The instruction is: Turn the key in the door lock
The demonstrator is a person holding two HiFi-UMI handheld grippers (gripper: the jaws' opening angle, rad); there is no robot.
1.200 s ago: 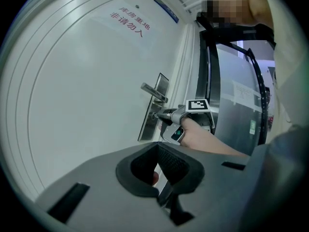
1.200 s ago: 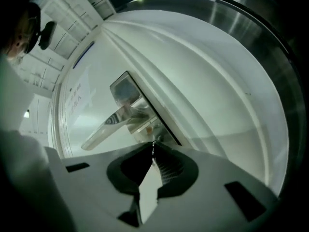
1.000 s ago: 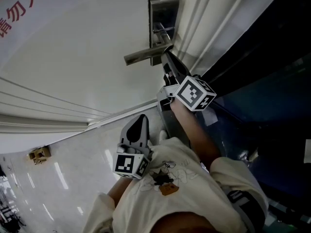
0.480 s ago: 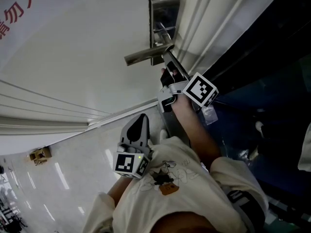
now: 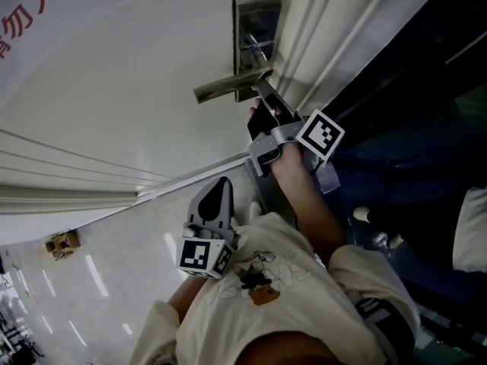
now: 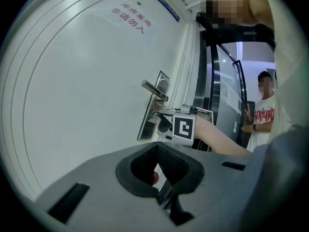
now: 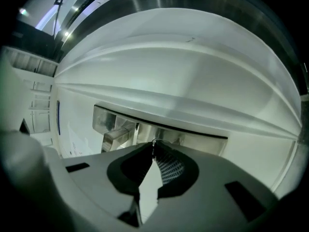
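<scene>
At the lock plate (image 5: pixel 259 10), outstretched right gripper (image 5: pixel 261 90) pinches the key (image 7: pixel 153 142).

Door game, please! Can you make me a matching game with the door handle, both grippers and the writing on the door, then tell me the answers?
Things:
1 door handle
2 left gripper
3 right gripper
4 door writing

States:
A red
B shut on the key at the lock
C silver
D shut, empty, held back from the door

Pairs: 1-C, 2-D, 3-B, 4-A
</scene>
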